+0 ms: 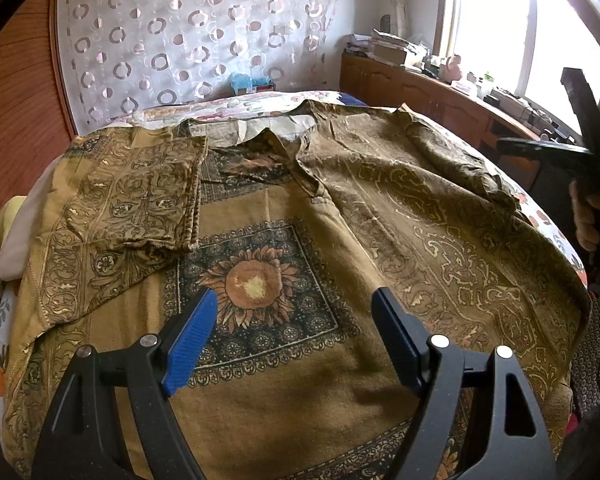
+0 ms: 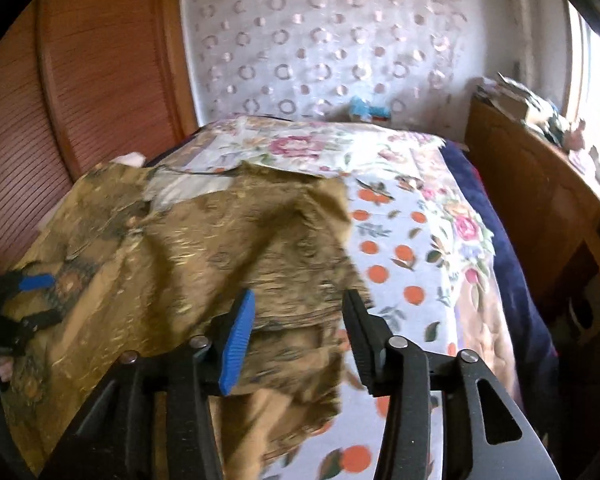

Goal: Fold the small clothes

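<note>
A brown patterned shirt (image 1: 300, 248) with a sunflower print lies flat on the bed, collar at the far side. Its left sleeve (image 1: 140, 200) is folded in over the body. My left gripper (image 1: 296, 316) is open and empty, above the sunflower. My right gripper (image 2: 300, 320) is open and empty, above the shirt's right edge (image 2: 284, 264), which is rumpled. In the left wrist view the right gripper (image 1: 580, 152) shows at the far right, held in a hand. In the right wrist view the left gripper (image 2: 24, 300) shows at the far left.
The bed has a floral and orange-print sheet (image 2: 400, 248). A wooden wardrobe (image 1: 16, 112) stands to the left. A wooden cabinet (image 1: 420, 92) with clutter runs under the window on the right. A patterned curtain (image 1: 188, 32) hangs behind the bed.
</note>
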The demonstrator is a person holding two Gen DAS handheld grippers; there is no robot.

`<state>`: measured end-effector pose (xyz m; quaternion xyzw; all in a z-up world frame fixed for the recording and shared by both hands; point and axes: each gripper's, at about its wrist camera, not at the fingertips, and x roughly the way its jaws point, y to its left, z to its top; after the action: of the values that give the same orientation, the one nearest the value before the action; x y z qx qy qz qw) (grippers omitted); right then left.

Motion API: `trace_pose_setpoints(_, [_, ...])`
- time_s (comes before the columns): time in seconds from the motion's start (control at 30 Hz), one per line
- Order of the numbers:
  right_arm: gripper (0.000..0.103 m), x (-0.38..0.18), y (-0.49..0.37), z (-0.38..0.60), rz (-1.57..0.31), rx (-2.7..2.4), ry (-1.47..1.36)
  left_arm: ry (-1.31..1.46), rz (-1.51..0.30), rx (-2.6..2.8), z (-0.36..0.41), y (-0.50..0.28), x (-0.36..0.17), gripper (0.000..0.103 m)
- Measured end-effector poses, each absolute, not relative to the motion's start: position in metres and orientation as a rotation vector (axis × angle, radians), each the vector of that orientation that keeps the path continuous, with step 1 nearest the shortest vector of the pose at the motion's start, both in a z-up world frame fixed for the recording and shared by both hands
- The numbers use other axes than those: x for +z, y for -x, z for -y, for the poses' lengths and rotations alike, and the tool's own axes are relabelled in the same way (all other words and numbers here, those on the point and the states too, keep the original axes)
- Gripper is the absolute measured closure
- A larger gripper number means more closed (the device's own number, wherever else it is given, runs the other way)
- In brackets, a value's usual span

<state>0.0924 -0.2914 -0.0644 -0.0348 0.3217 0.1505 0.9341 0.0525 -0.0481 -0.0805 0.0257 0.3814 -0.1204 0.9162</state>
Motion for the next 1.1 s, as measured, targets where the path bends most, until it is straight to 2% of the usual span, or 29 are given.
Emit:
trace_pose_setpoints(0.27, [0.055, -0.106, -0.148, 0.298, -0.809, 0.282, -0.029, -0.051, -0.788, -0.250, 0.049, -0.053, -0.081, 0.023])
trace_pose_setpoints(0.3, [0.058, -0.106, -0.151, 0.295, -0.810, 0.283, -0.029, -0.052, -0.787, -0.250, 0.050, -0.052, -0.081, 0.023])
trace_pose_setpoints(0.33, [0.070, -0.105, -0.152, 0.294, -0.807, 0.286, -0.025, -0.051, -0.786, -0.248, 0.049, -0.052, -0.081, 0.023])
trace_pose_setpoints(0.43, [0.089, -0.096, -0.152, 0.286, -0.790, 0.271, 0.038, -0.048, -0.785, -0.249, 0.049, -0.053, -0.081, 0.023])
trace_pose_setpoints(0.6, [0.094, -0.075, -0.150, 0.259, -0.725, 0.309, 0.107, -0.048, -0.782, -0.250, 0.048, -0.053, -0.080, 0.023])
trace_pose_setpoints(0.87, [0.094, -0.044, -0.142, 0.205, -0.673, 0.504, 0.099, -0.038, -0.774, -0.251, 0.045, -0.051, -0.080, 0.023])
trace_pose_setpoints(1.0, [0.063, -0.039, -0.133, 0.201, -0.641, 0.492, 0.131, -0.046, -0.764, -0.249, 0.046, -0.049, -0.079, 0.023])
trace_pose_setpoints(1.1, [0.062, -0.042, -0.119, 0.209, -0.639, 0.449, 0.168, -0.044, -0.753, -0.254, 0.046, -0.047, -0.077, 0.023])
